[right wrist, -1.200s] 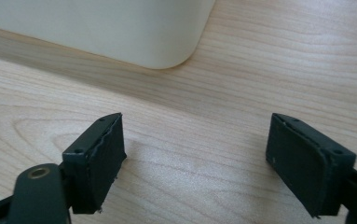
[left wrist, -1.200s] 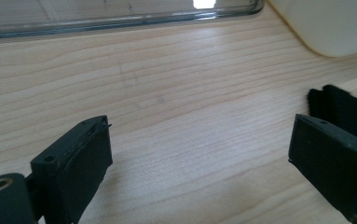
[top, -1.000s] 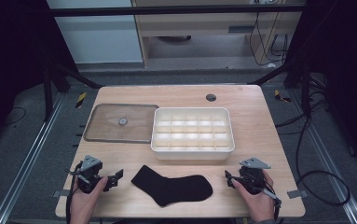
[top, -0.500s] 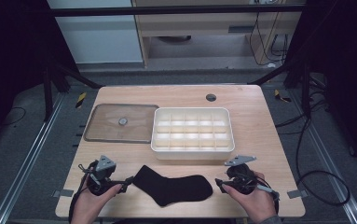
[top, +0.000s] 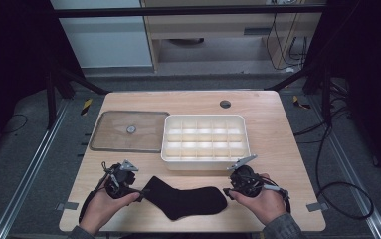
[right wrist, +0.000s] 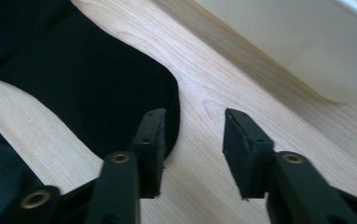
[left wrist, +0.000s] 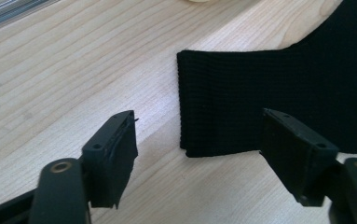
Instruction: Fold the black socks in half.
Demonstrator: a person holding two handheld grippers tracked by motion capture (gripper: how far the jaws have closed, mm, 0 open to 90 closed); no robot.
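A black sock [top: 185, 199] lies flat near the table's front edge, cuff to the left and toe to the right. My left gripper [top: 138, 192] points right at the cuff. In the left gripper view the cuff's corner [left wrist: 269, 79] lies between the jaws of the left gripper [left wrist: 199, 123], and the pads stay apart from it. My right gripper [top: 227, 193] points left at the toe. In the right gripper view one jaw of the right gripper [right wrist: 195, 116] hangs over the edge of the sock's toe [right wrist: 73, 79], with bare wood in the gap. Both pairs of jaws have just been closing.
A white box [top: 203, 164] with several empty compartments stands just behind the sock, and its wall [right wrist: 297, 42] is close to my right gripper. A clear flat lid [top: 108, 134] with a small knob lies to its left. A dark round hole [top: 225, 104] sits far back on the table [top: 282, 134].
Both hands have moved inward from the table's sides to the two ends of the sock. Both pairs of jaws stand narrower than before.
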